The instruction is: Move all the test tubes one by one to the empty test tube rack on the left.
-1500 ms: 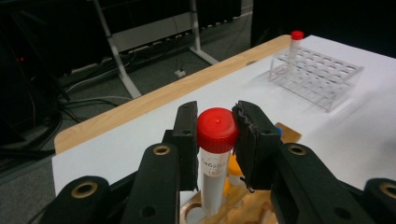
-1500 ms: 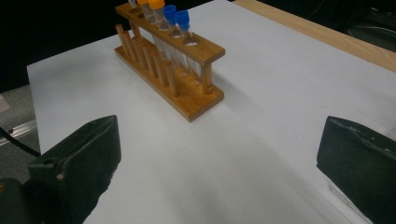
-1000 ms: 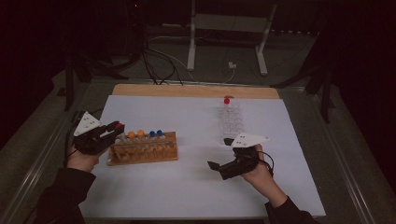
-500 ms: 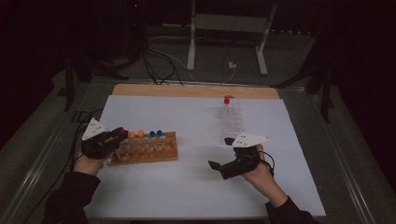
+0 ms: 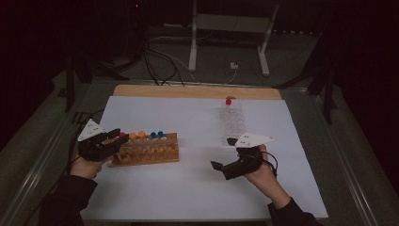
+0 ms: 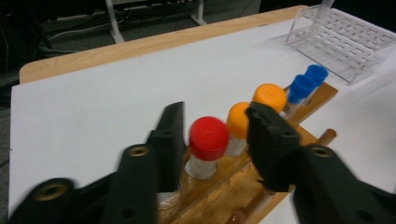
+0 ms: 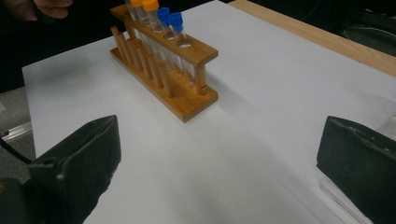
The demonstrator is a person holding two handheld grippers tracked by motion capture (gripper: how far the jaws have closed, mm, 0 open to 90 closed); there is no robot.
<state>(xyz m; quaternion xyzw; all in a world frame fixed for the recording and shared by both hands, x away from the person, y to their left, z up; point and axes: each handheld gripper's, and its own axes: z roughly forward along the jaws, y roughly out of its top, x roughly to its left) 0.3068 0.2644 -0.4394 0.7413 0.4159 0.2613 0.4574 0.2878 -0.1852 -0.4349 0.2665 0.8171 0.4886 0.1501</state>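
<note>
A wooden tube rack stands at the left of the white sheet, holding tubes with red, orange and blue caps. My left gripper is at the rack's left end. Its jaws have just been opening and now stand either side of the red-capped tube, which sits upright in the rack. In the left gripper view, the left gripper shows a small gap between its pads and the cap. My right gripper hovers open to the right of the rack, nothing between its jaws.
A clear plastic rack lies at the back right of the sheet with one red-capped tube at its far end. The table's wooden edge runs behind the sheet. Cables and a stand's legs lie on the floor beyond.
The left gripper's jaws have parted around the red-capped tube, which stays in the rack. Neither hand has shifted noticeably.
</note>
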